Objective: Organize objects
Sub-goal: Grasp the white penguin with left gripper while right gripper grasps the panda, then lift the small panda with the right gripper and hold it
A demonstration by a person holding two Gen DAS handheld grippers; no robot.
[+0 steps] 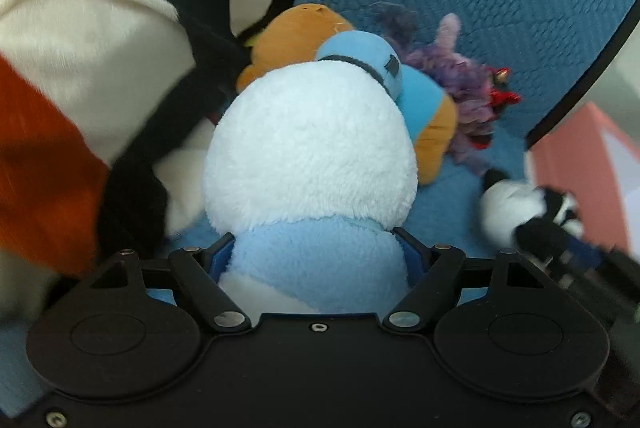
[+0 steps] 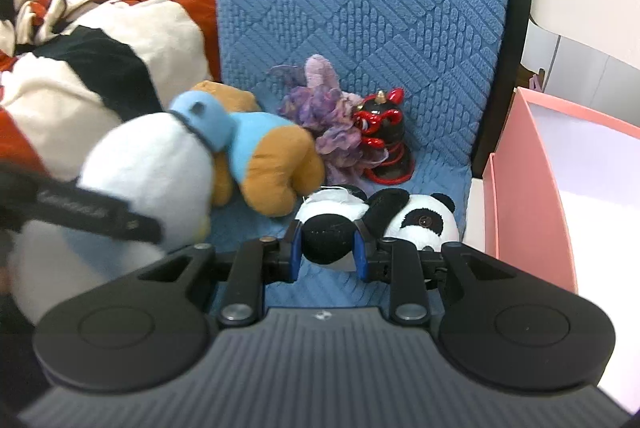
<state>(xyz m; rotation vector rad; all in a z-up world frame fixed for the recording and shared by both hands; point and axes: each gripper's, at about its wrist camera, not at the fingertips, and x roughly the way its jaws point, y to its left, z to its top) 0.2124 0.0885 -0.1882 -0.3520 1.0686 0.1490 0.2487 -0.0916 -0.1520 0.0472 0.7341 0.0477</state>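
Blue sofa (image 2: pixel 360 8): left gripper (image 1: pixel 316 252) pinches snowman plush (image 1: pixel 308 148), right gripper (image 2: pixel 327 248) pinches panda (image 2: pixel 416 224)

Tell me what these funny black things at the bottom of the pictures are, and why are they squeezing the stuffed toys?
They are grabbing tools, one held in each of a person's hands, each with a camera looking along its two fingers. One picture comes from the left gripper, which holds a white and blue plush. The other comes from the right gripper, which pinches a toy panda by a black part. On the blue cushion lie a brown plush in a blue shirt, a purple fluffy toy and a red and black figure. A pink box stands at the right, maybe for tidying toys.
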